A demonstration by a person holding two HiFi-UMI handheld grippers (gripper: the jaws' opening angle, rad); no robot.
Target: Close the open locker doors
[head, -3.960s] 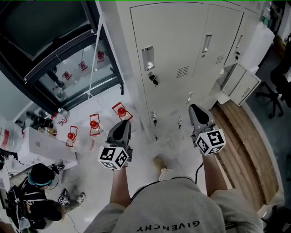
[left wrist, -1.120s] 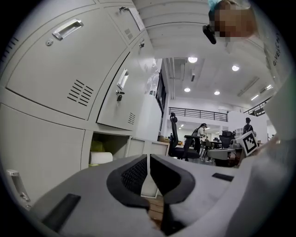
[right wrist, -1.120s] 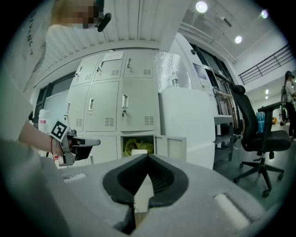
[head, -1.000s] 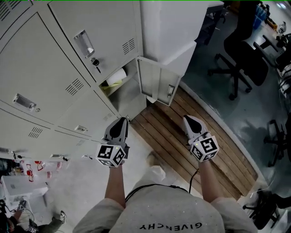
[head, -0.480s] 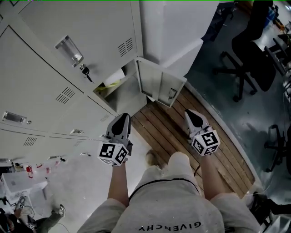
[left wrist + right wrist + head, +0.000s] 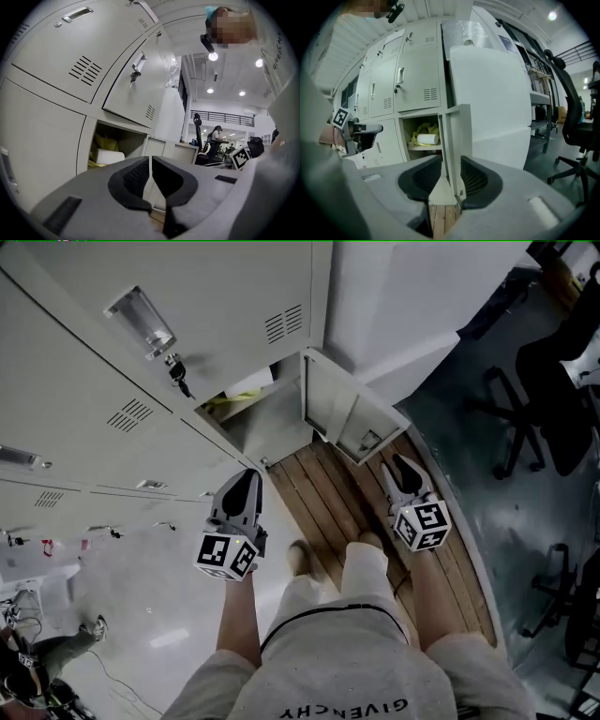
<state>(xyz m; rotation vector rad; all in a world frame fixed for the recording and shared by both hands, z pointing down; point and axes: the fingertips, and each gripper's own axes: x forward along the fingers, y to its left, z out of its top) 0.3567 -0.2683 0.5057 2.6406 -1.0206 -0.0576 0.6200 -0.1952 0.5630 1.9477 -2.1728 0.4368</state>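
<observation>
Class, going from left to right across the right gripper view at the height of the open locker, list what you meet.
Left claw → closed lower locker door → open compartment holding a white roll → open door → white pillar → office chair.

Wooden planks [image 6: 323, 493] run through the centre, with glossy grey floor [image 6: 469, 460] at 3 o'clock, a black office chair [image 6: 551, 413] at 2 o'clock and white floor [image 6: 141, 606] at 8 o'clock.

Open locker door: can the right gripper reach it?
Probably yes. The right gripper points at the open locker door with nothing in the way. Its jaws have just been opening, empty, lined up on the door's edge.
</observation>
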